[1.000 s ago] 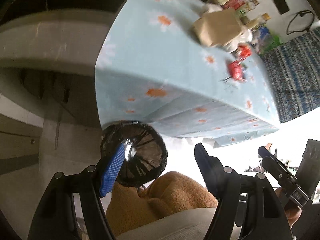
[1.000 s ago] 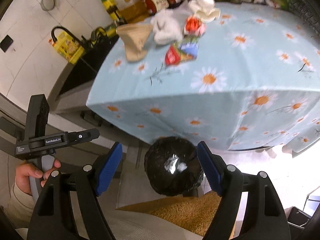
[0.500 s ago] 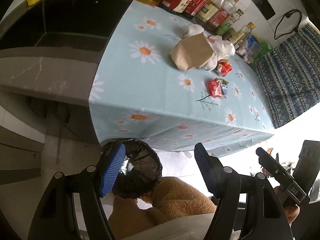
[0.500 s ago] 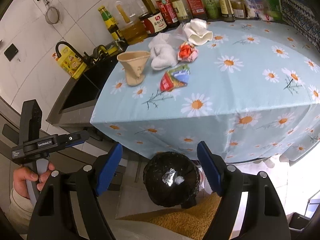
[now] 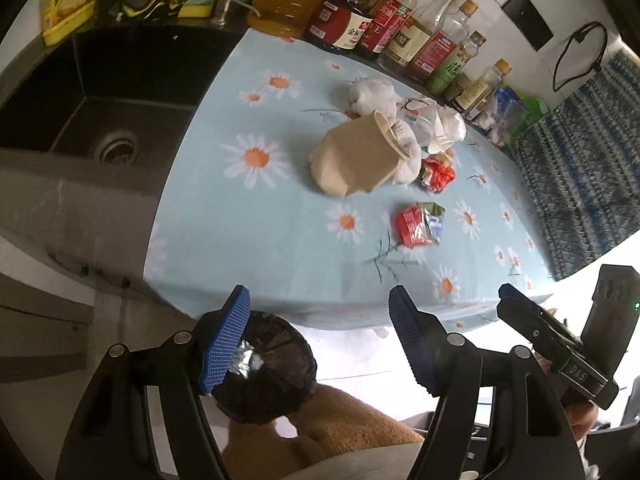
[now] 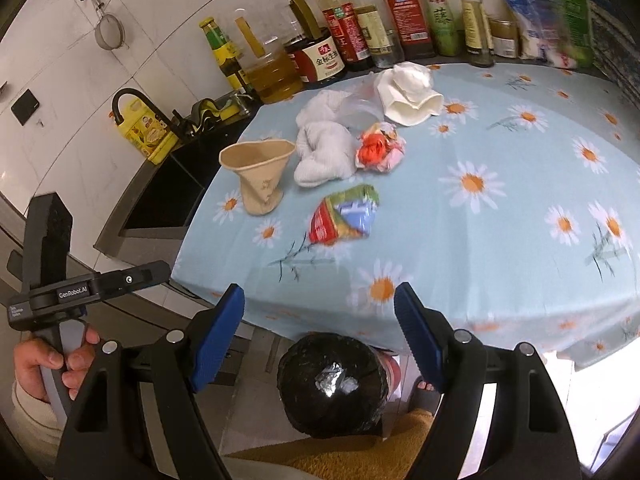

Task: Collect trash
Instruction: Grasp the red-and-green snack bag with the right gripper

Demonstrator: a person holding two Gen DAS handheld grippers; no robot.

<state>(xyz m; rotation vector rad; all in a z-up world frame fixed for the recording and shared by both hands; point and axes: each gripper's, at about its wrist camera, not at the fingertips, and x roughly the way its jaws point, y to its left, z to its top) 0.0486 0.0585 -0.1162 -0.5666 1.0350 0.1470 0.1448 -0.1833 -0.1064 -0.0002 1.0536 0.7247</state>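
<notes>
Trash lies on the daisy tablecloth (image 5: pixel 280 248): a crushed brown paper cup (image 5: pixel 360 160) (image 6: pixel 260 176), a red snack wrapper (image 5: pixel 418 226) (image 6: pixel 344 220), a crumpled red wrapper (image 5: pixel 438 174) (image 6: pixel 378 150), white tissue (image 6: pixel 320 152) and a white paper cup (image 6: pixel 408 98). A black-lined trash bin (image 5: pixel 268 372) (image 6: pixel 334 384) stands on the floor below the table's near edge, with foil inside. My left gripper (image 5: pixel 318 340) and right gripper (image 6: pixel 320 334) are both open and empty, held above the bin, short of the table.
A row of sauce and oil bottles (image 6: pixel 340 48) lines the back wall. A black sink (image 5: pixel 100 112) with a faucet (image 6: pixel 132 100) lies left of the table. The person's orange-clad leg (image 5: pixel 320 440) is beside the bin.
Both grippers have tilted up and risen, so the tabletop and its trash now fill the views. The bin has slid toward the bottom of the frames. Both stay open.
</notes>
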